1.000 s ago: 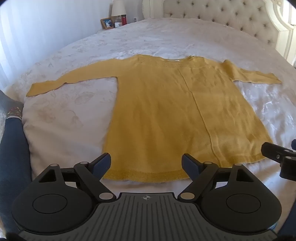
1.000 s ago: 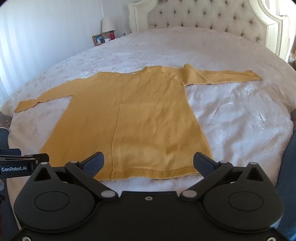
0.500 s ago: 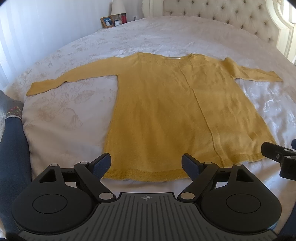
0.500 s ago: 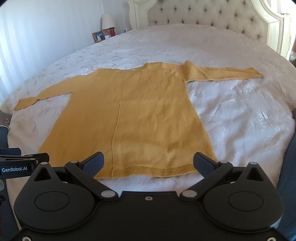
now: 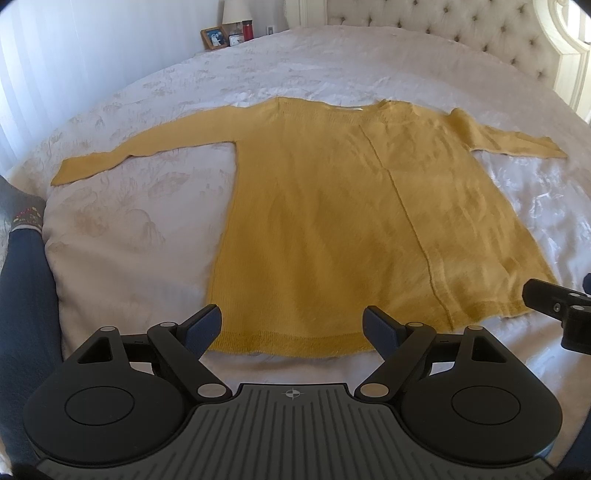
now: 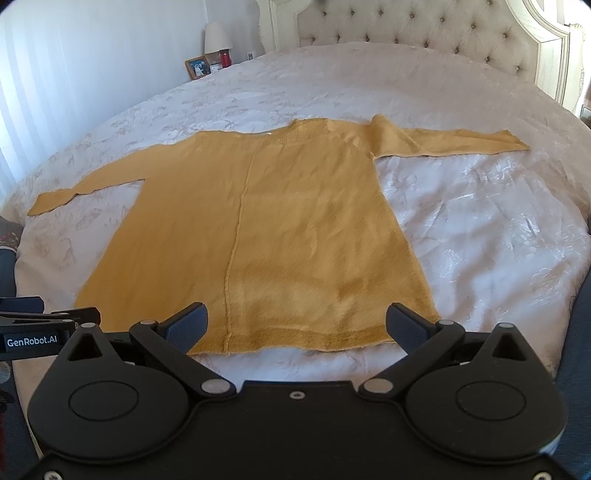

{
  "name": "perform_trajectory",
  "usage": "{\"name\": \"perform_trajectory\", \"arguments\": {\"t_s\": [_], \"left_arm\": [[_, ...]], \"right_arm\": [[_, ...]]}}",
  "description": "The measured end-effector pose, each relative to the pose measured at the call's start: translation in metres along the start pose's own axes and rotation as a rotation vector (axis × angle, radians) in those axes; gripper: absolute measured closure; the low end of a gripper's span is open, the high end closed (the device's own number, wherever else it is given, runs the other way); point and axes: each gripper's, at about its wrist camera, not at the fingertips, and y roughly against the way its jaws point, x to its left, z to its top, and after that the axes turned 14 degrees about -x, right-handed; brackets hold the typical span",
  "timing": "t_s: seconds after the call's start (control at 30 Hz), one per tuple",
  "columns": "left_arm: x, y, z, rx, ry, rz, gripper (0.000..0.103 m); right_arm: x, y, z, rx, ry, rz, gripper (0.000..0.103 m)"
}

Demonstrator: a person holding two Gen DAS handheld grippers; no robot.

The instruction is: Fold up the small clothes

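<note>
A mustard-yellow long-sleeved knit sweater (image 5: 332, 221) lies flat on the bed, hem towards me, both sleeves spread out sideways; it also shows in the right wrist view (image 6: 266, 229). My left gripper (image 5: 293, 326) is open and empty, hovering just above the hem's left half. My right gripper (image 6: 297, 325) is open and empty, hovering just above the hem's right half. The right gripper's tip shows at the right edge of the left wrist view (image 5: 554, 299). The left gripper shows at the left edge of the right wrist view (image 6: 48, 321).
The white patterned bedspread (image 5: 129, 229) covers a large bed with a tufted headboard (image 6: 406, 26). A nightstand with a lamp, photo frame (image 5: 215, 37) and red cup stands at the back left. White curtains hang on the left. My dark-sleeved arm (image 5: 26, 288) is at the left edge.
Both grippers have moved slightly forward and lower towards the sweater's hem. The sweater has not moved and both grippers stay open.
</note>
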Motion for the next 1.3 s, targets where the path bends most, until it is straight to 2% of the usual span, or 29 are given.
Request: {"name": "perform_trajectory", "arguments": {"t_s": [0.8,1.3], "left_arm": [[0.001,-0.013,-0.002,0.035,0.001,-0.001,0.019],[0.004,-0.051,0.004,0.074,-0.013,-0.002,0.019]], "right_arm": [[0.003,-0.016,-0.001,0.041,-0.001,0.011,0.001],[0.001,-0.062,-0.002,0.126,-0.003,0.033,0.001]]}}
